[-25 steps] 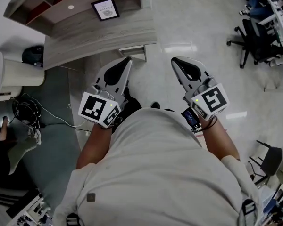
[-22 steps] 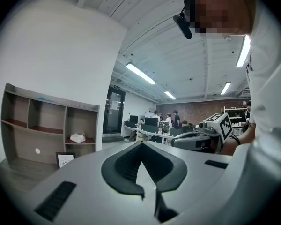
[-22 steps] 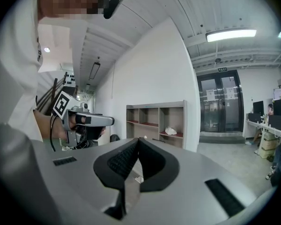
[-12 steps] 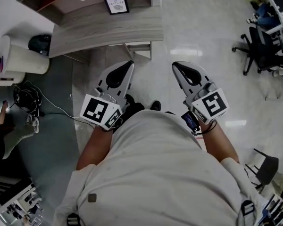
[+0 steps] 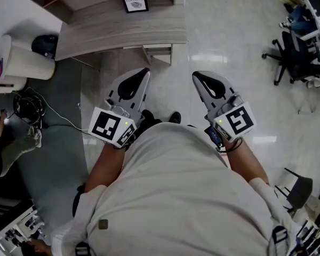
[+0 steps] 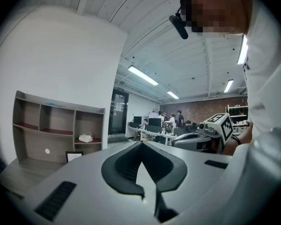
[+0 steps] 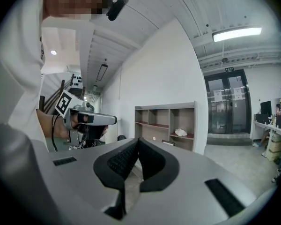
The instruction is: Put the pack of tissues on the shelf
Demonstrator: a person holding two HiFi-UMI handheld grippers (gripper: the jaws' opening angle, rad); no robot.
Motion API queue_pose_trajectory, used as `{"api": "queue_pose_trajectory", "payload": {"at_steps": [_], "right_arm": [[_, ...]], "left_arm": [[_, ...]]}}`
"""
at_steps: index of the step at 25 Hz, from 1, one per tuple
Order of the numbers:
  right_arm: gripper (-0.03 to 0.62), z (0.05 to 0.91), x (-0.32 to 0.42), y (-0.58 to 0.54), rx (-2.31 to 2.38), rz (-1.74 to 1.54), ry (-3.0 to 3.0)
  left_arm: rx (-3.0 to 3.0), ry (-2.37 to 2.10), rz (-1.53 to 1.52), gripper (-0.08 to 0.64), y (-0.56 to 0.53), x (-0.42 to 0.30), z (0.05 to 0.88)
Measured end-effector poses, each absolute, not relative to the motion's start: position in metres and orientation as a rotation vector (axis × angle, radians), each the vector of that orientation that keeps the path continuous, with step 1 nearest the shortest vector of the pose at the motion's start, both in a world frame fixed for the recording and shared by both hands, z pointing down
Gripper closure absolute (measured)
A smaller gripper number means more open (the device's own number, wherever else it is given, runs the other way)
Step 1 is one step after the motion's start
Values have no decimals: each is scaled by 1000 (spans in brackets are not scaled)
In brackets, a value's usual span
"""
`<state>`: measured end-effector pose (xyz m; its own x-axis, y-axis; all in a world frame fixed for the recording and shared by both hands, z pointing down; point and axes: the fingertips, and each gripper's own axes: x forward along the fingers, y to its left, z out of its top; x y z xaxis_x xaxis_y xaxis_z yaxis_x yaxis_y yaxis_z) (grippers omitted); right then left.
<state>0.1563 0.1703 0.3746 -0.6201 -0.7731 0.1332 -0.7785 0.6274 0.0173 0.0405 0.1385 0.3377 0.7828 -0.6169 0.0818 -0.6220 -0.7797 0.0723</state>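
White pack (image 6: 85, 138) seems laid on the far shelf (image 6: 75, 125), so left gripper (image 5: 144, 71) and right gripper (image 5: 195, 75), both clenched empty, should be kept clear.

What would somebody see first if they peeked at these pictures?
Two grey grippers, the left gripper and the right gripper, poke out side by side in front of the person, both shut and empty. Ahead stands a wooden shelf against the white wall, with a small white bundle in its right-hand compartment.
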Motion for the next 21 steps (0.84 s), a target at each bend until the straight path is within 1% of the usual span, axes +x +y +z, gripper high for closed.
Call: {"api": "queue_pose_trajectory", "payload": {"at_steps": [21], "right_arm": [[572, 373, 142, 172, 1321, 50, -2699]], "left_arm": [[2888, -938, 63, 545, 139, 36, 341]]}}
